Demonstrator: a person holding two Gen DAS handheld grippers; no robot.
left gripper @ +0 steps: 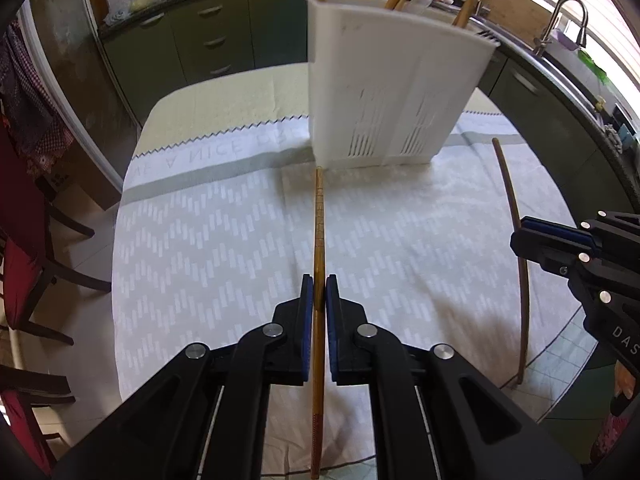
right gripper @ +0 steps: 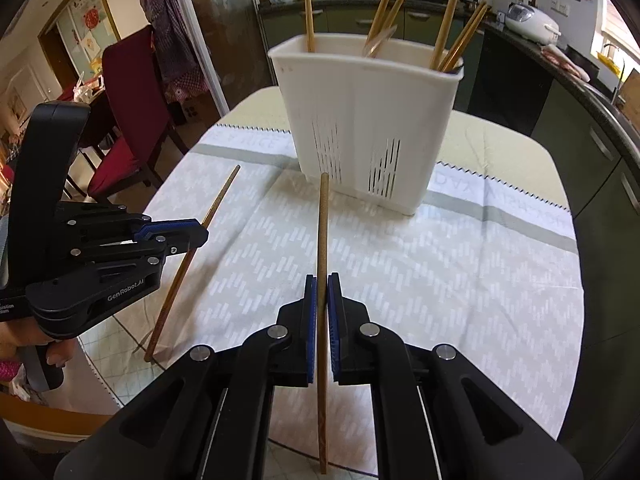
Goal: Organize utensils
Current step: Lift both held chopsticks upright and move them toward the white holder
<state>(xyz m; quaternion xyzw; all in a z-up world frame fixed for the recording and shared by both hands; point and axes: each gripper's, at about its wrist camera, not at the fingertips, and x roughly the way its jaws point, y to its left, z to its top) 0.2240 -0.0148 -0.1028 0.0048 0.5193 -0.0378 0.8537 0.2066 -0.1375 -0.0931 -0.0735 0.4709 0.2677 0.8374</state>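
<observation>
A white slotted utensil holder [left gripper: 394, 80] stands on the table and holds several wooden chopsticks; it also shows in the right wrist view [right gripper: 366, 120]. My left gripper [left gripper: 319, 292] is shut on a light bamboo chopstick [left gripper: 319, 220] that points toward the holder's base. My right gripper [right gripper: 322, 292] is shut on a darker brown chopstick [right gripper: 322, 232] that also points at the holder. Each gripper shows in the other's view: the right gripper [left gripper: 520, 236] with its dark chopstick [left gripper: 516, 208], the left gripper [right gripper: 200, 232] with its bamboo chopstick [right gripper: 224, 188].
A white and grey patterned cloth [left gripper: 224, 240] covers the round-cornered table. Red-cushioned chairs [right gripper: 128, 120] stand at the left. Dark green kitchen cabinets [left gripper: 208, 32] and a sink with a tap [left gripper: 568, 20] run behind the table.
</observation>
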